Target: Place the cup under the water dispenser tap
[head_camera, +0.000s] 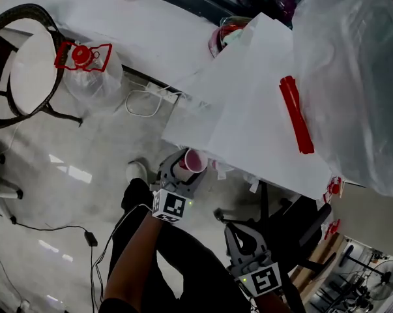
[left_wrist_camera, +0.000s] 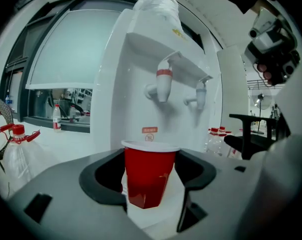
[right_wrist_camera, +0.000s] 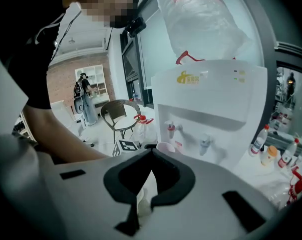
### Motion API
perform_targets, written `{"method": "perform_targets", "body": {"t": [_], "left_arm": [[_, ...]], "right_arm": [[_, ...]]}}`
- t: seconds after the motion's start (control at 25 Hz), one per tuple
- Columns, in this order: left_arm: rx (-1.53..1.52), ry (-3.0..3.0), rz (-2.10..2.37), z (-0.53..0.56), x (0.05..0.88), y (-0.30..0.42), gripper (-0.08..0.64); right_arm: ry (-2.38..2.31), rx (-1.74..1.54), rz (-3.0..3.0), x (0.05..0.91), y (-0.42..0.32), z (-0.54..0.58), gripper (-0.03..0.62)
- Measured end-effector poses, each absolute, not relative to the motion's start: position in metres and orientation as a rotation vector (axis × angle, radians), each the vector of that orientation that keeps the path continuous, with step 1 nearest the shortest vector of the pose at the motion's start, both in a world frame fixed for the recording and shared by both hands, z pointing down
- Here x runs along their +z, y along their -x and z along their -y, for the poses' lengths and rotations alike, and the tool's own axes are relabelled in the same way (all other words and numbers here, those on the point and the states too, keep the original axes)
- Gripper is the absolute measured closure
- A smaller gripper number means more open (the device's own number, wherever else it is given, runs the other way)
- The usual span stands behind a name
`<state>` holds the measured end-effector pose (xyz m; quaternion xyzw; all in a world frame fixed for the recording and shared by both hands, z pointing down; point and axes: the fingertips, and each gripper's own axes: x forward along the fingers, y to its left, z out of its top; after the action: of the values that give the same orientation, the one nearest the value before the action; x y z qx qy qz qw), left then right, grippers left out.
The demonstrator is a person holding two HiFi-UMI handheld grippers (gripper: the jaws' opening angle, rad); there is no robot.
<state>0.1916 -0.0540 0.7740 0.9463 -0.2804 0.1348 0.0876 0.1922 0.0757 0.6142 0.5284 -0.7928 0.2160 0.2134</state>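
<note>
Because it looks like empty, thin-walled plastic, the cup [left_wrist_camera: 149, 176] should be light and easy to crush, so a gentle hold across the mid-wall suits it. The left gripper [left_wrist_camera: 149, 186] has it there, jaws clamped on its sides, upright, facing the dispenser [left_wrist_camera: 135, 59] and lower than the red tap [left_wrist_camera: 164, 84]. The right gripper [right_wrist_camera: 149, 156] hangs beside it, jaws together and empty. Only the gripper views show the taps; the head view hides them under the dispenser's top but shows the cup's pale inside.
</note>
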Motion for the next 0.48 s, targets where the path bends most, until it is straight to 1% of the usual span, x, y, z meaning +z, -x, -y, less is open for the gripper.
{"method": "perform_targets", "body": {"t": [0.32, 0.48], "left_arm": [[0.368, -2.859, 0.783, 0.056, 0.798, -0.209, 0.261], [0.435, -2.911, 0.747, 0.051, 0.813, -0.213, 0.261]], "right_arm": [[-1.46, 0.604, 2.176, 0.643, -0.2, -0.08, 0.592], [-1.452, 0.618, 2.176, 0.653, -0.198, -0.08, 0.594]]}}
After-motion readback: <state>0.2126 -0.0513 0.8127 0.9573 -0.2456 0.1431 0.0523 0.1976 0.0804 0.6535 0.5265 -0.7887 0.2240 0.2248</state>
